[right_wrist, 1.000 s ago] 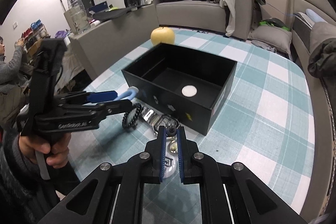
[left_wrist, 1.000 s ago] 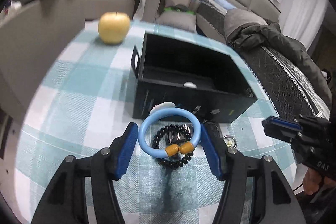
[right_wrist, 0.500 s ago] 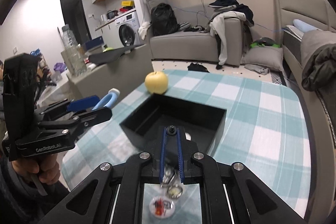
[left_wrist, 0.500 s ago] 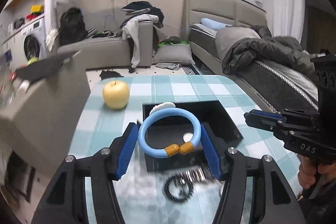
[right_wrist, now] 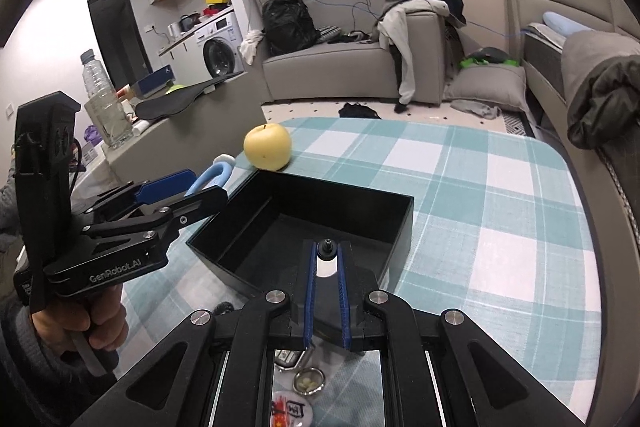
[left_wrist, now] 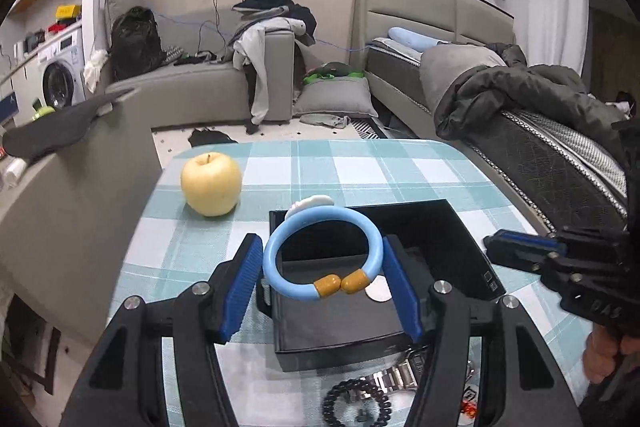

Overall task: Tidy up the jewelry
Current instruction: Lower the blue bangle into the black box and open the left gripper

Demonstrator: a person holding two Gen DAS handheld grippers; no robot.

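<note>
Lifted off the table, blue bangle (left_wrist: 323,251) clamped between left fingers (left_wrist: 243,282) over box (left_wrist: 460,251)

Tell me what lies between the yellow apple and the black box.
Only bare checked tablecloth separates the apple from the black box, seen in the left wrist view.

Left gripper (left_wrist: 322,277) fingers spread around a load, right gripper (right_wrist: 327,297) fingers nearly closed

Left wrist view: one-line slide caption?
Left gripper holds blue bangle above open black box.
</note>
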